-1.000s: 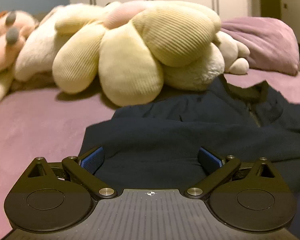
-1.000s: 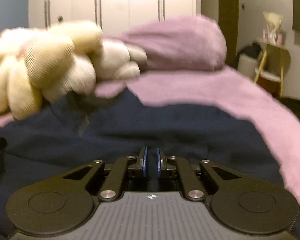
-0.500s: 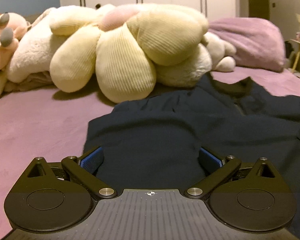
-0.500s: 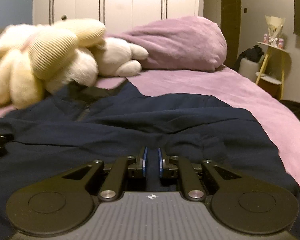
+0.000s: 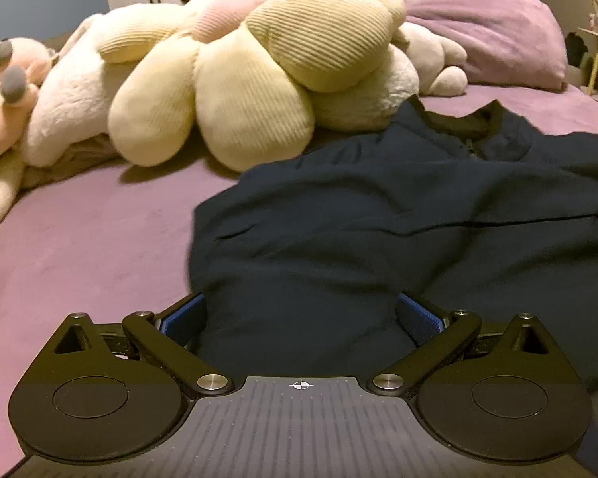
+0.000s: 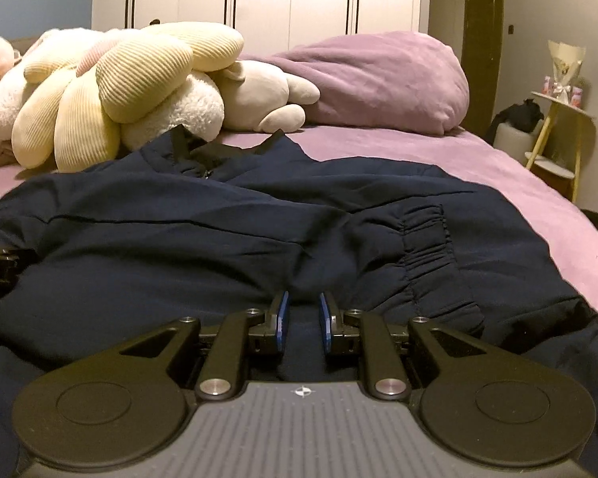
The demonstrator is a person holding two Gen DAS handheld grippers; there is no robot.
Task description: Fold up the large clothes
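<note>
1. We can read no brand or label: the small print on the black part at the left edge of the right wrist view is too faint.
2. We see a dark navy jacket (image 6: pixel 227 231), creased, collar toward the plush toys (image 5: pixel 235 79), lying on the purple bed (image 5: pixel 79 247).
3. Our left tool (image 5: pixel 299 318) gapes wide over its fabric.
4. Our right tool (image 6: pixel 302 318) stands slightly apart, fabric between the pads.

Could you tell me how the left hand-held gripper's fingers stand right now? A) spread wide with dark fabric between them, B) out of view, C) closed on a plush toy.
A: the left hand-held gripper is spread wide, with the navy jacket bunched between its blue pads.
</note>
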